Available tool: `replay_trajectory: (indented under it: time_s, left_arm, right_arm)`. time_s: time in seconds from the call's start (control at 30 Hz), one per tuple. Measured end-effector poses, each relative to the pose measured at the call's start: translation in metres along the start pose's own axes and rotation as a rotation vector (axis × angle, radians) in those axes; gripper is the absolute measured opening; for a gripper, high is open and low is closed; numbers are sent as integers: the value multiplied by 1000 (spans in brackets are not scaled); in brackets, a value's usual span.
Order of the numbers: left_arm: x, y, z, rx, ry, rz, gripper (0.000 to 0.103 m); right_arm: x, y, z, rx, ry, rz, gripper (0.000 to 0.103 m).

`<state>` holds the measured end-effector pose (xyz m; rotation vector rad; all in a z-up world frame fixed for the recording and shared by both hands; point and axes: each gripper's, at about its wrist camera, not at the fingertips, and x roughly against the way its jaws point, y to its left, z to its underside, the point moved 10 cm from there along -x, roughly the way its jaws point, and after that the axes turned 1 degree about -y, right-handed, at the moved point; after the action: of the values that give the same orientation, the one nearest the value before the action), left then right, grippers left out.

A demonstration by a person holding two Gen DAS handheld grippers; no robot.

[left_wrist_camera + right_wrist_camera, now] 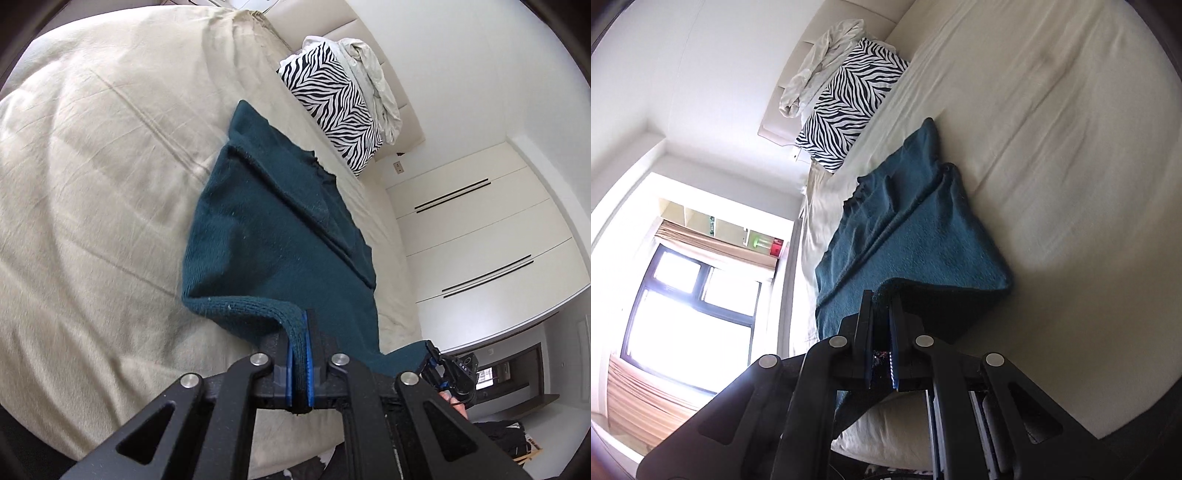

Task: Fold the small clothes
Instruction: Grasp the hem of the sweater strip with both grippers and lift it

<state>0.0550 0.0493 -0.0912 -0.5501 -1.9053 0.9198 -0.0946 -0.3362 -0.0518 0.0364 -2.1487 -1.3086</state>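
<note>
Zebra pillow (328,107) lies beyond teal garment (273,236) on bed (92,184).

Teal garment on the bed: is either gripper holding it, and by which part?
Both are. The left gripper is shut on the teal garment at its near ribbed edge; the right gripper is shut on the same near edge, further along.

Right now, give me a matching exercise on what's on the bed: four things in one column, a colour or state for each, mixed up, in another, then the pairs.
Things:
1. cloth
2. pillow
3. bed sheet
4. left claw

Descriptions:
A. black and white stripes
B. shut on a hem
C. dark teal
D. beige, creased

Pairs: 1-C, 2-A, 3-D, 4-B
</note>
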Motion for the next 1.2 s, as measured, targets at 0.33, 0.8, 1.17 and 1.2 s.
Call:
replay_trajectory:
  time_s: [0.33, 0.8, 1.17, 1.2]
  left_arm:
    - [-41, 0, -106, 115, -77, 60, 6]
    - [-132, 10, -218, 127, -98, 8, 6]
    - [-186, 48, -249, 96, -84, -100, 62]
    - [-184, 51, -246, 89, -85, -109, 64]
  right_arm:
    - [-62, 24, -93, -16, -78, 7, 6]
    - [-186, 7, -202, -67, -117, 76, 6]
    - [-278, -35, -250, -92, -89, 220, 56]
    - [-278, -38, -253, -91, -110, 232, 64]
